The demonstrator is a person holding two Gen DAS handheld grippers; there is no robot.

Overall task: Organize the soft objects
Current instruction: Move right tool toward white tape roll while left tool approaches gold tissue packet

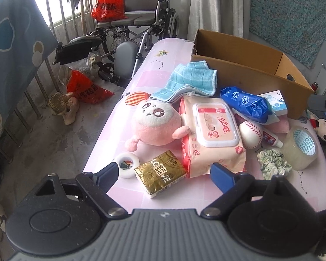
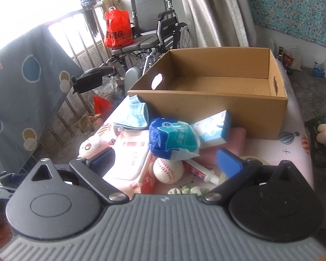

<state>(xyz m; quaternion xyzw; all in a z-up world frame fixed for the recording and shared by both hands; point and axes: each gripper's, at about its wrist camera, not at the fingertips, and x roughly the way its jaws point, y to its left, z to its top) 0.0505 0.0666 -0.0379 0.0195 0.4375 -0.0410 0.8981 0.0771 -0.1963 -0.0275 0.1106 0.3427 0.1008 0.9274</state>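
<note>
Hovering wide open and empty, the left tongs [image 1: 165, 174] flank the gold tissue pack [image 1: 160, 175] at the near edge of the surface [image 1: 163, 50]; the right tongs [image 2: 166, 159], equally spread, hold nothing. Closing carelessly could catch the white tape roll [image 1: 127, 165] or wet-wipes pack [image 1: 210, 134] just beside it. The cardboard box [image 2: 206, 104] sits far.

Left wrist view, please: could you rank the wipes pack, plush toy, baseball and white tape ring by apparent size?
1. Wipes pack
2. Plush toy, close behind
3. Baseball and white tape ring look alike; the ring is nearer the camera, so unranked.
</note>
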